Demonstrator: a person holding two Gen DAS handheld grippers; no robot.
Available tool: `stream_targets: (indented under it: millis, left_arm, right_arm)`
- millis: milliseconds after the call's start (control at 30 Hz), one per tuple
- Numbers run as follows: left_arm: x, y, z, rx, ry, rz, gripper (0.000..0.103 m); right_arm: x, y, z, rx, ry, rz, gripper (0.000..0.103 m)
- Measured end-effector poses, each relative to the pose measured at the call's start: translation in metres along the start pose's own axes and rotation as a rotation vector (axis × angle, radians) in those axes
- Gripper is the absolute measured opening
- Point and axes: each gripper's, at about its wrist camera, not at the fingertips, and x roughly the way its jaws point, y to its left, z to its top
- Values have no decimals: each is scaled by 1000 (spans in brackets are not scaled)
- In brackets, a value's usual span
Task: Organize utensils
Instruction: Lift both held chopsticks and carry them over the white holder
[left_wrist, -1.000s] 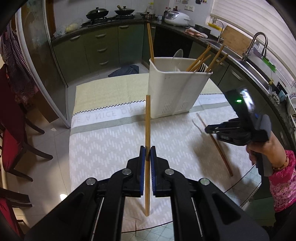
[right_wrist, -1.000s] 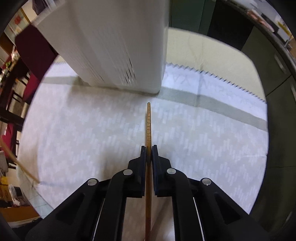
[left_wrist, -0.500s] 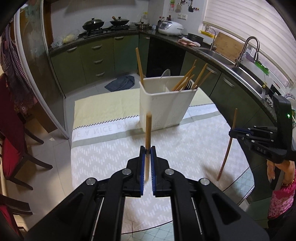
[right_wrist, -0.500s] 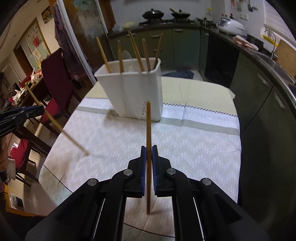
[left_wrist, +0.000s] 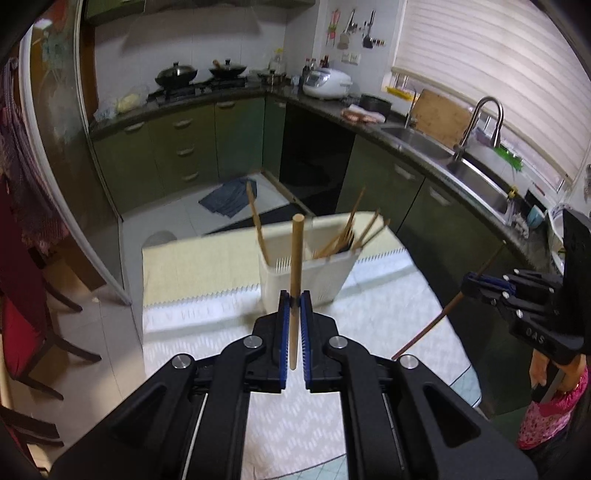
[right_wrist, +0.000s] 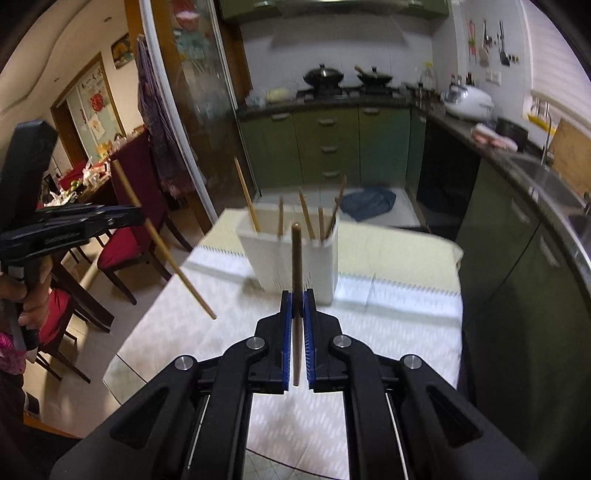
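My left gripper (left_wrist: 294, 300) is shut on a light wooden chopstick (left_wrist: 296, 258) held upright above the table. My right gripper (right_wrist: 297, 300) is shut on a darker wooden chopstick (right_wrist: 296, 266), also upright. A white plastic utensil holder (left_wrist: 304, 273) with several chopsticks in it stands on the table beyond both grippers; it also shows in the right wrist view (right_wrist: 288, 258). The right gripper (left_wrist: 476, 282) shows at the right of the left wrist view, the left gripper (right_wrist: 133, 218) at the left of the right wrist view.
The table carries a white patterned cloth (left_wrist: 207, 325) with a yellow part at the far end. Dark chairs with red seats (right_wrist: 122, 254) stand at the left of the table. Green kitchen cabinets (left_wrist: 184, 155), a stove and a sink (left_wrist: 476, 177) lie beyond.
Both grippers have risen well above the table, each carrying its chopstick. The right chopstick was lifted off the cloth. The holder now looks farther and lower.
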Motion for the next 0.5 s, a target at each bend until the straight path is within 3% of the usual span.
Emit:
stream_targets:
  millis: [300, 500]
  left_arm:
    - [-29, -6, 78, -4, -164, 15, 6]
    - [-10, -9, 105, 9, -221, 40, 6]
  right_arm:
    - [-38, -1, 22, -12, -51, -25, 7]
    - [-39, -14, 23, 9, -49, -32, 7]
